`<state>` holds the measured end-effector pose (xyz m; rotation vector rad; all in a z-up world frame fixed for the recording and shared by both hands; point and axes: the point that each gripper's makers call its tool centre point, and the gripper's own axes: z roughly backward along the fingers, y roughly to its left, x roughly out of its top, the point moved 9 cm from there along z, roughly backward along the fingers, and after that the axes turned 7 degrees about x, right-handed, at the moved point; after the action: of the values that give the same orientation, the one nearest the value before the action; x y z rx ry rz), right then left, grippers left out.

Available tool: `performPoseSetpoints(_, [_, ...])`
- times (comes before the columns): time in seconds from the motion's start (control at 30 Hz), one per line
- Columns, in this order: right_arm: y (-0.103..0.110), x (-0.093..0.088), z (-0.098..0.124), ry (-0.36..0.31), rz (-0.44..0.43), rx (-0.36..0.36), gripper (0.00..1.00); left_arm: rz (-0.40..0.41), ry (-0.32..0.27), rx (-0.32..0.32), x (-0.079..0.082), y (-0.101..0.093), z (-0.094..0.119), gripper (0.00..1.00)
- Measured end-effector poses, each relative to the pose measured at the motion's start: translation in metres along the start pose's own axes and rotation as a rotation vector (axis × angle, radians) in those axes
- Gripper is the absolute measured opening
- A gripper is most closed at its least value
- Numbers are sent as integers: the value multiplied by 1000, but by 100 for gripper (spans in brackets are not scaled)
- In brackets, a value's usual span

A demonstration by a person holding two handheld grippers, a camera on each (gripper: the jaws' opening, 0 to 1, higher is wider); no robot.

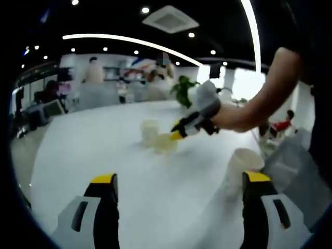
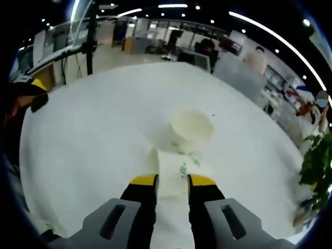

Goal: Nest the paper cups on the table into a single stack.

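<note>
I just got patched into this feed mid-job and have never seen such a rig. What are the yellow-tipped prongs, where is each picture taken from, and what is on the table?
No robot here: a person holds a two-jaw gripper in each hand, with a fisheye camera riding on each. In the left gripper view, the left gripper stands open over the white table, with a white paper cup by its right jaw. Further off, the right gripper reaches in, gripping a pale tipped-over paper cup beside an upright paper cup. The right gripper view shows the same: the right gripper's jaws are closed on the tipped-over cup, the upright cup just ahead.
</note>
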<state>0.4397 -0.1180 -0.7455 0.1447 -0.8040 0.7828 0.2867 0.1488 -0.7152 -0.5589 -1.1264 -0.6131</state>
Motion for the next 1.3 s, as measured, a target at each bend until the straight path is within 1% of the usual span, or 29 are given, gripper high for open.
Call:
performPoseSetpoints(0.07, [0, 0, 0, 5, 7, -4, 17, -1, 5, -3, -2, 0, 0, 98])
performPoseSetpoints(0.2, [1, -1, -1, 7, 50, 8, 8, 5, 8, -8, -4, -1, 1, 98])
performPoseSetpoints(0.33, [1, -4, -1, 13, 67, 21, 0, 15, 7, -5, -7, 0, 1, 98])
performPoseSetpoints(0.47, [1, -6, -3, 12, 88, 25, 0, 15, 10, -6, -9, 0, 4, 98])
performPoseSetpoints(0.67, [7, -7, -1, 6, 87, 31, 0, 20, 8, 2, -10, 2, 9, 98])
performPoseSetpoints(0.83, [8, -10, 4, -5, 81, 38, 0, 12, 6, -1, -10, 2, 10, 98])
performPoseSetpoints(0.97, [8, -10, 12, -23, 55, 48, 0, 9, 7, -6, -11, -1, 11, 97])
performPoseSetpoints(1.03, [7, -11, 16, -32, 38, 59, 0, 14, 4, -8, -8, -3, 12, 97])
performPoseSetpoints(1.07, [8, -12, 18, -41, 21, 69, 0, 17, -20, -7, -4, -4, 12, 97])
performPoseSetpoints(1.13, [6, -14, 24, -47, 15, 69, 0, 15, -31, 0, 0, -4, 13, 97])
performPoseSetpoints(1.2, [4, -16, 30, -54, -16, 76, 0, 16, -33, 3, 2, -4, 13, 98])
performPoseSetpoints(1.3, [-1, -19, 39, -64, -23, 81, 0, -9, -21, -9, 7, -10, 12, 98])
